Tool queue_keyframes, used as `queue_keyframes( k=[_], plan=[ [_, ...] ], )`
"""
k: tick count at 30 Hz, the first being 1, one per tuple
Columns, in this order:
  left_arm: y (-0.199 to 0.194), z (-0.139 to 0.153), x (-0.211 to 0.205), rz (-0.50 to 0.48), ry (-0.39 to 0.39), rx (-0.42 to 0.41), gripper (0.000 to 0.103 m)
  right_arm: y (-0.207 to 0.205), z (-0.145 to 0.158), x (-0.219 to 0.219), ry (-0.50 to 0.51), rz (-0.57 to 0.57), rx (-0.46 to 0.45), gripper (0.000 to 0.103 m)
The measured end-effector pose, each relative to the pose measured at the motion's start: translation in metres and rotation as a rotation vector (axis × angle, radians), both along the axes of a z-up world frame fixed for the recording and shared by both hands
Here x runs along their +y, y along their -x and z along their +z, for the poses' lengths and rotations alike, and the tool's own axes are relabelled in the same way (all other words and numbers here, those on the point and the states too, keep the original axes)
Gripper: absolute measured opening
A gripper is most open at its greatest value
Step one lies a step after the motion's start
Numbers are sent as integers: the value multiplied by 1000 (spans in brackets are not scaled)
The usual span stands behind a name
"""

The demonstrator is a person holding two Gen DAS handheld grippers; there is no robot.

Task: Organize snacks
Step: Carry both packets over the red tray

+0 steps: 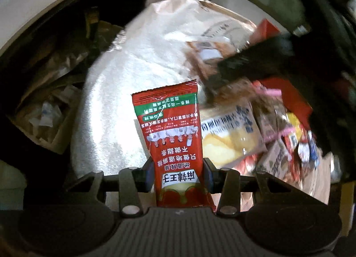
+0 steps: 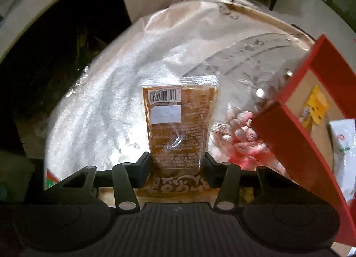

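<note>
My left gripper (image 1: 178, 173) is shut on a red snack packet (image 1: 173, 130) with white and green print, which stands up between the fingers. Behind it a pile of loose snacks (image 1: 262, 130) lies at the right. My right gripper (image 2: 178, 165) is shut on a brown clear-edged packet (image 2: 178, 121) with a barcode label, held upright. A red box (image 2: 296, 128) with an open top sits at the right of the right wrist view, with a yellow packet (image 2: 316, 106) inside. The other gripper (image 1: 253, 61) shows dark and blurred in the left wrist view.
A large shiny white plastic bag (image 1: 124, 105) covers the surface under both grippers; it also shows in the right wrist view (image 2: 111, 92). A cardboard box of small wrappers (image 1: 44, 121) sits at the left. A white packet (image 2: 344, 145) lies in the red box.
</note>
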State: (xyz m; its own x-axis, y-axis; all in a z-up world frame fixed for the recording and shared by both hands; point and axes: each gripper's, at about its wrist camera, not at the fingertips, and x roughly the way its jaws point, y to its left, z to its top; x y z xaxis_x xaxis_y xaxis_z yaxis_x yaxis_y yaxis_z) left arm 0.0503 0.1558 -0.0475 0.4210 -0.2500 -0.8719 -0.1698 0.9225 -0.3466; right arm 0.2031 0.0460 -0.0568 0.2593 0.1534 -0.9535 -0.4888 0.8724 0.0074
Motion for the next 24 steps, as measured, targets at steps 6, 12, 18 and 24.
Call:
queue_keyframes(
  k=[6,12,18,24],
  plan=[
    [-4,12,1,32,8,-62,37,8,30,-41,-130,-43,-63,56],
    [-16,27,-26,-10,-13,-122,37,43,60,-101,-250,-130,-130,56],
    [-24,47,-74,-52,-106,-188,37,69,68,-167,-370,-225,-186,56],
    [-53,71,-124,-128,-166,-265,37,74,72,-227,-549,-338,-245,56]
  ],
)
